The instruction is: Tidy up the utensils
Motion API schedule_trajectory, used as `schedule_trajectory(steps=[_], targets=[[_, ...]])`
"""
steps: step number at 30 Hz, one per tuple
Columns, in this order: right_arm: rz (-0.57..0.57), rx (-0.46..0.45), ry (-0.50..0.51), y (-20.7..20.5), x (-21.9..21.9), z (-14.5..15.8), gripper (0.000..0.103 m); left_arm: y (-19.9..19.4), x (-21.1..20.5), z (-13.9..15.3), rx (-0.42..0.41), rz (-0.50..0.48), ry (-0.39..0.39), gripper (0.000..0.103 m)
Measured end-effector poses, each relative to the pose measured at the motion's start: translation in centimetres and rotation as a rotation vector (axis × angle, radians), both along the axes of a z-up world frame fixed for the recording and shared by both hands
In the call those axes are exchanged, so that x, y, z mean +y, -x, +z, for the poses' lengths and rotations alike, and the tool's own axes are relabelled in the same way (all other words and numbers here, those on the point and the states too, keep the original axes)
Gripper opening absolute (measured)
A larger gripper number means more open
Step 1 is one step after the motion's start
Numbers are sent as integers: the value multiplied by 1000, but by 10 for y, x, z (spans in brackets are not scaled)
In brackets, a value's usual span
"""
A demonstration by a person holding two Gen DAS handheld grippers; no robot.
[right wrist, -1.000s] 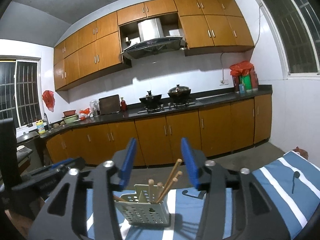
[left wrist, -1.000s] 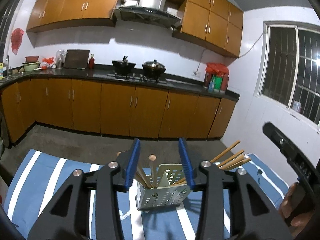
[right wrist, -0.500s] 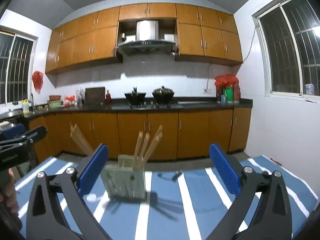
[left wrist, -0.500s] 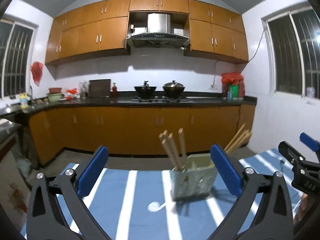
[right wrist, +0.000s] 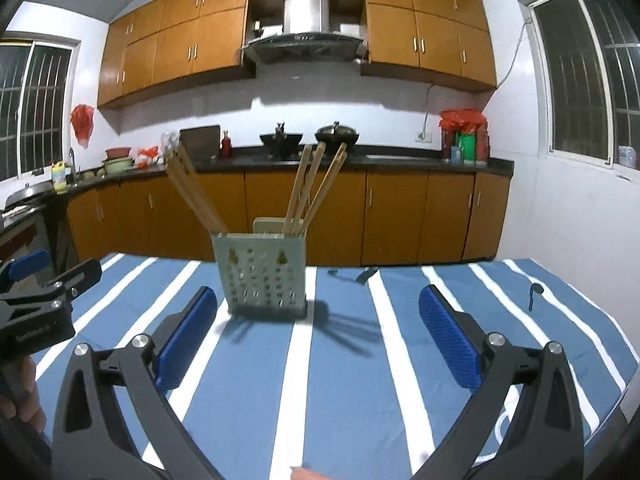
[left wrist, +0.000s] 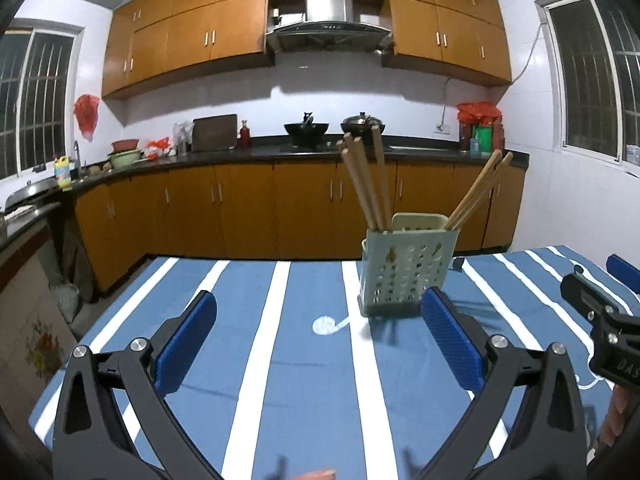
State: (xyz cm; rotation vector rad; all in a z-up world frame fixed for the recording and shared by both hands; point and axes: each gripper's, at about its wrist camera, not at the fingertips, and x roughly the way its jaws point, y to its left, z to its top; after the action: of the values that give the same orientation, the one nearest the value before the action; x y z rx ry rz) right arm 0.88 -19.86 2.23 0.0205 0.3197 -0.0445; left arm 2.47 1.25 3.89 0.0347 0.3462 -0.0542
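A pale green perforated utensil holder stands upright on the blue-and-white striped tablecloth. Several wooden chopsticks stick up from its left compartment and several more lean right from the other. The holder also shows in the right wrist view, with chopsticks in it. My left gripper is open and empty, nearer than the holder and to its left. My right gripper is open and empty, in front of the holder. Each gripper shows at the edge of the other's view.
The table's far edge lies just behind the holder, with the kitchen floor and brown base cabinets beyond. A small dark object lies on the cloth right of the holder. The left gripper's body is at my left.
Both grippers opened wide and drew back from the holder. The holder now stands farther away and the view has levelled out.
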Motion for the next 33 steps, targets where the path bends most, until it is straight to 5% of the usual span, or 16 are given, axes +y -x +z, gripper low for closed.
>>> schedule_trajectory(steps=[14,33], targets=[[-7,88,-28,-6,-4,-25,99,5,-1,-26,80,-17,-1,101],[-8,107,-51,-7,-9,-29,99,5,-4,-27,104,-27,7,101]])
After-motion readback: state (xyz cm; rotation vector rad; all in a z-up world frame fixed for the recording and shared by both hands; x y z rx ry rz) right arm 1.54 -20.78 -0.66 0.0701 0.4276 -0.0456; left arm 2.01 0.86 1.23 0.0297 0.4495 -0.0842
